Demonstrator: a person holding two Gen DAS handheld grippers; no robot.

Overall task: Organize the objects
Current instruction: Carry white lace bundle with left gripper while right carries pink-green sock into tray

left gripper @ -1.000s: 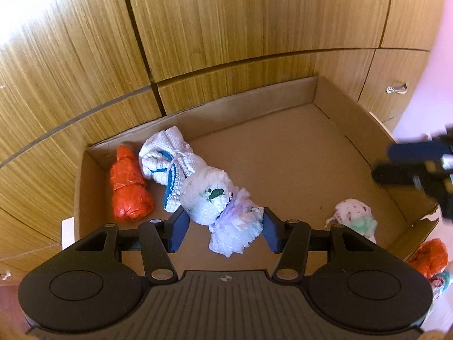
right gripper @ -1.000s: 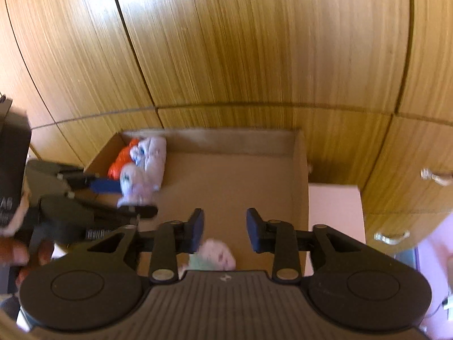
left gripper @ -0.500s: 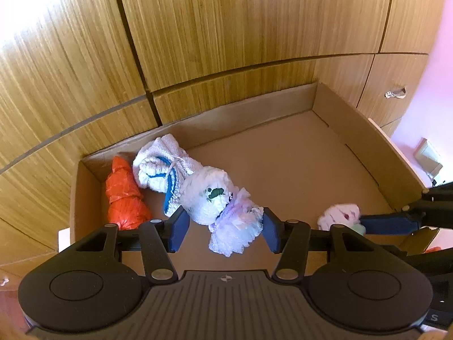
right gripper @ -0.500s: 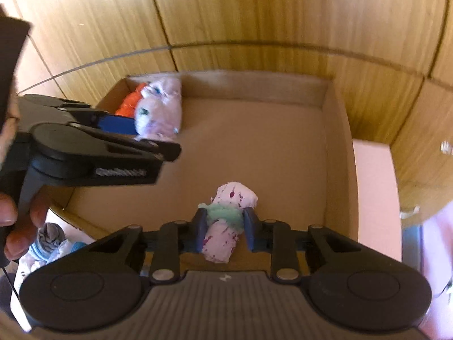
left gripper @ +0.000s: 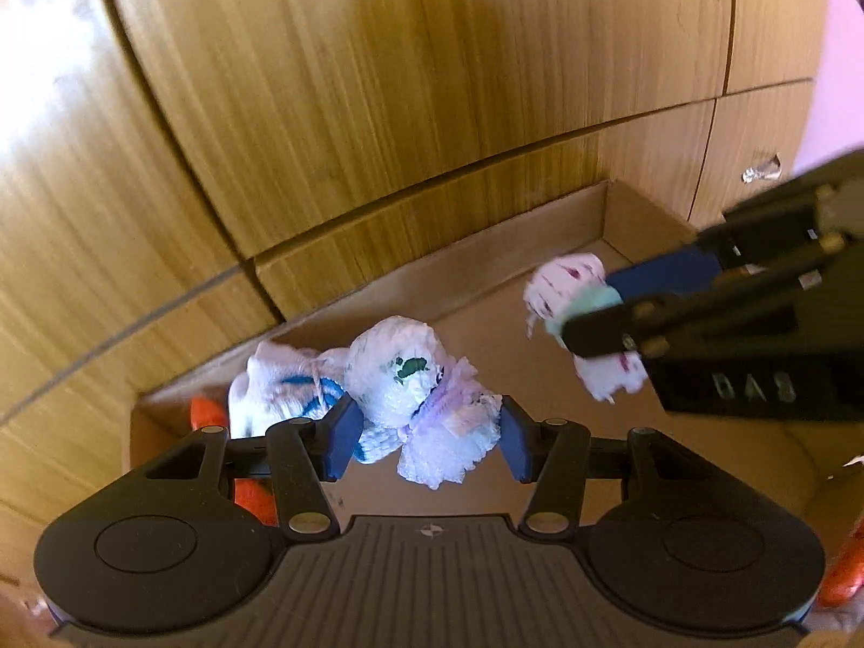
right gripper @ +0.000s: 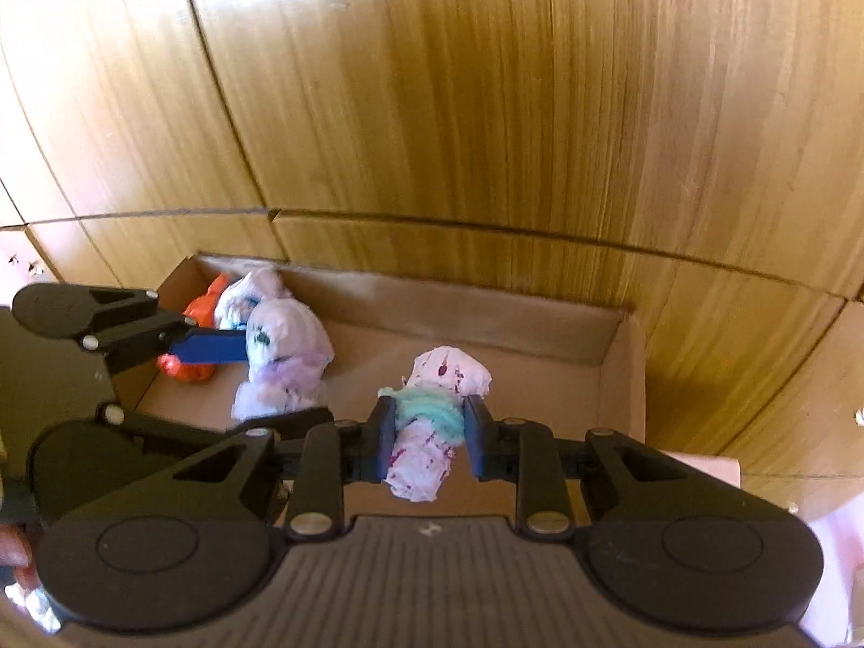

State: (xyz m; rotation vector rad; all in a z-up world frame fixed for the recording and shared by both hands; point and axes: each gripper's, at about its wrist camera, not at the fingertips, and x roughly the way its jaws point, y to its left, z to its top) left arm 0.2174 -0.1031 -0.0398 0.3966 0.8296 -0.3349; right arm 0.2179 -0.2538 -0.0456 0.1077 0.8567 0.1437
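A shallow cardboard box (left gripper: 459, 264) (right gripper: 486, 313) lies against wooden cabinet fronts. My left gripper (left gripper: 426, 432) is shut on a white and lilac cloth bundle (left gripper: 416, 399) (right gripper: 286, 356) with a green spot, held over the box's left part. Behind it rest a white bundle with blue trim (left gripper: 281, 389) (right gripper: 237, 297) and an orange bundle (left gripper: 202, 413) (right gripper: 186, 367), partly hidden. My right gripper (right gripper: 426, 432) (left gripper: 702, 297) is shut on a white bundle with purple specks and a teal band (right gripper: 437, 421) (left gripper: 572, 291), held above the box floor, right of the left one.
Wooden cabinet doors and drawer fronts rise right behind the box, with a metal handle (left gripper: 761, 168) at the right. A pink surface (right gripper: 702, 464) lies beside the box's right wall. Another orange item (left gripper: 842, 578) sits outside the box, at the lower right of the left wrist view.
My right gripper closed on the speckled bundle and carried it up and toward the box's back, nearer the left gripper. The left gripper shifted with its lilac bundle still in it.
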